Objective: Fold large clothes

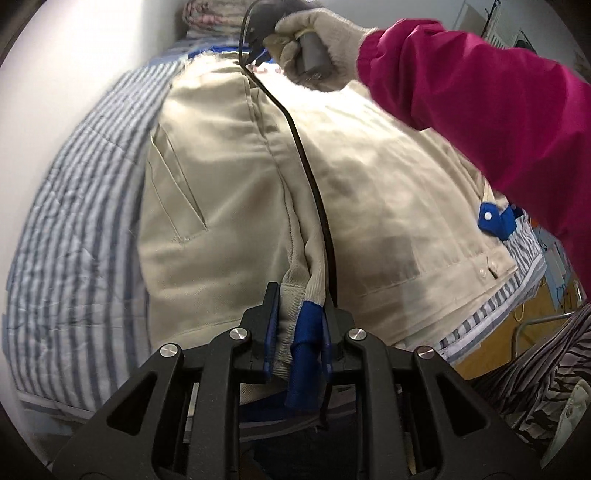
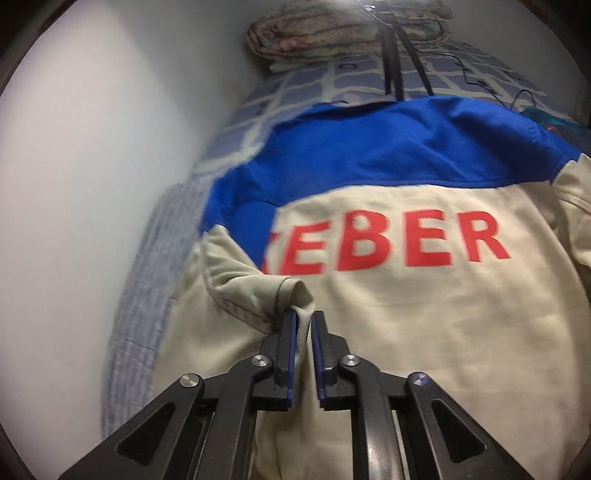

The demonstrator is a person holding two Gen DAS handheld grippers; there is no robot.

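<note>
A beige work jacket (image 1: 229,206) with blue trim lies spread on a striped bed. In the left wrist view my left gripper (image 1: 301,306) is shut on a bunched beige and blue cuff (image 1: 306,328) of the jacket at its near edge. In the right wrist view the jacket (image 2: 424,332) shows its blue yoke (image 2: 388,147) and red lettering (image 2: 391,243). My right gripper (image 2: 303,321) is shut on a fold of beige fabric (image 2: 301,295), pulled up over the jacket. The right gripper's handle, held in a gloved hand (image 1: 314,48), is at the jacket's far end.
The striped bedsheet (image 1: 74,236) runs along a white wall (image 2: 92,147) on the left. A folded floral blanket (image 2: 332,33) sits at the bed's head. A black cable (image 1: 310,177) trails across the jacket. A magenta sleeve (image 1: 480,96) crosses the upper right.
</note>
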